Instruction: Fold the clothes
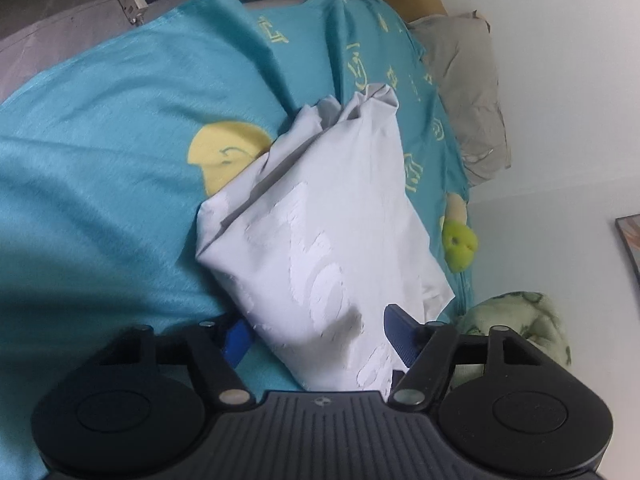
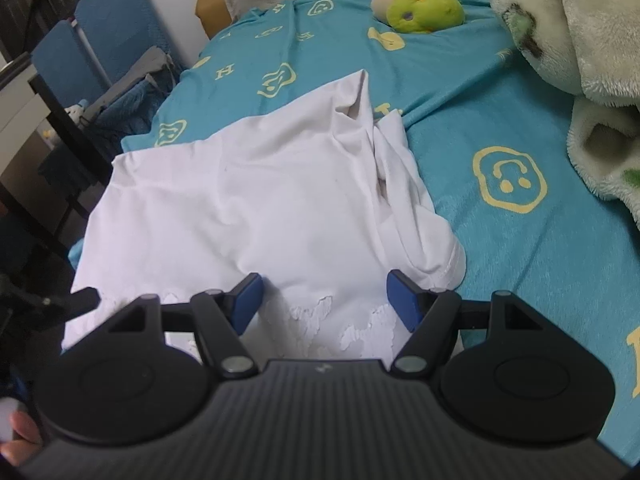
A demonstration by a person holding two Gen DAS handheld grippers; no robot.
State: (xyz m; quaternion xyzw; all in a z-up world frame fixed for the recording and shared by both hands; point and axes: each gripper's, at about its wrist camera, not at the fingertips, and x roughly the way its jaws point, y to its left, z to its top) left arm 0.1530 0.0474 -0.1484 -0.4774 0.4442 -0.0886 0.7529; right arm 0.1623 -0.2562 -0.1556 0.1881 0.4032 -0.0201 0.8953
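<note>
A white T-shirt (image 1: 320, 216) with a cracked white print lies partly folded on the teal bed cover (image 1: 100, 140). My left gripper (image 1: 316, 332) is open, its blue pads on either side of the shirt's near edge, which drapes between them. In the right wrist view the same shirt (image 2: 260, 200) lies crumpled with a sleeve bunched at the right. My right gripper (image 2: 326, 300) is open, just over the shirt's near printed edge, holding nothing.
A green plush toy (image 2: 424, 8) lies at the far side of the bed. A fluffy cream and green blanket (image 2: 580, 40) is piled at the right. A grey pillow (image 1: 468, 92) lies against the wall. A blue chair (image 2: 112, 36) stands left of the bed.
</note>
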